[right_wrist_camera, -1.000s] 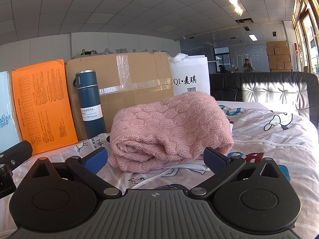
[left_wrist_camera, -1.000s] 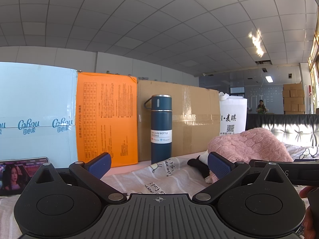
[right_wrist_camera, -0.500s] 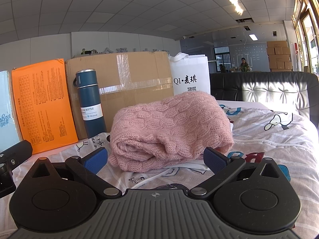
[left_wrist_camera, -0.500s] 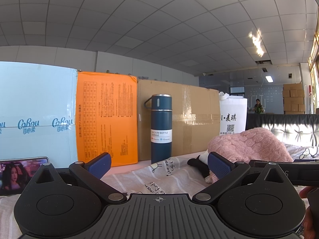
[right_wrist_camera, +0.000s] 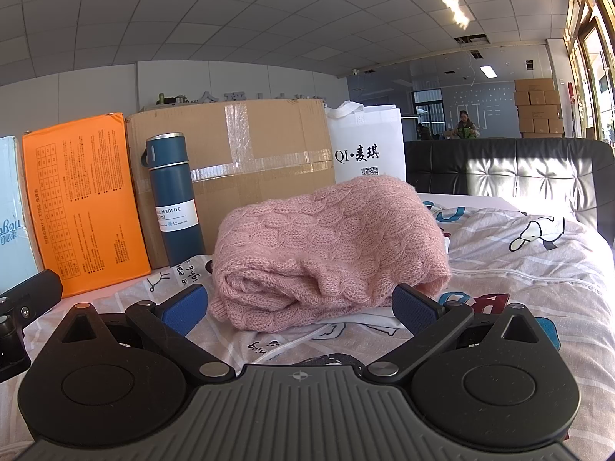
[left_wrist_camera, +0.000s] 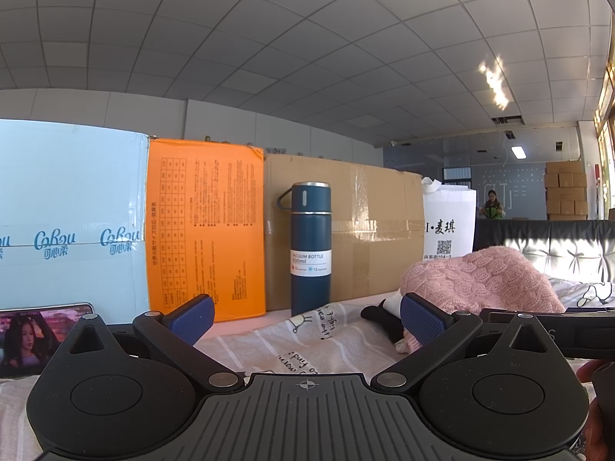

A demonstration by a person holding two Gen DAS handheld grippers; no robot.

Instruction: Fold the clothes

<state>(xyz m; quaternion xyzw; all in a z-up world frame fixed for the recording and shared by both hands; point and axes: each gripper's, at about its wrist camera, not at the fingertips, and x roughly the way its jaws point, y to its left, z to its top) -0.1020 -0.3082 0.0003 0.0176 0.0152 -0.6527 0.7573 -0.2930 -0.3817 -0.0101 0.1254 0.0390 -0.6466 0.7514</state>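
both gripper sets spread, empty: left gripper [left_wrist_camera: 306, 313], right gripper [right_wrist_camera: 300, 305]; pinch pink sweater [right_wrist_camera: 326, 246] by its hem, not the bulk.

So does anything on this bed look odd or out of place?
A little. The blue vacuum bottle stands upright on the soft bed sheet, against the cardboard box, beside the folded pink sweater. It could tip. Nothing looks spilled or damaged.
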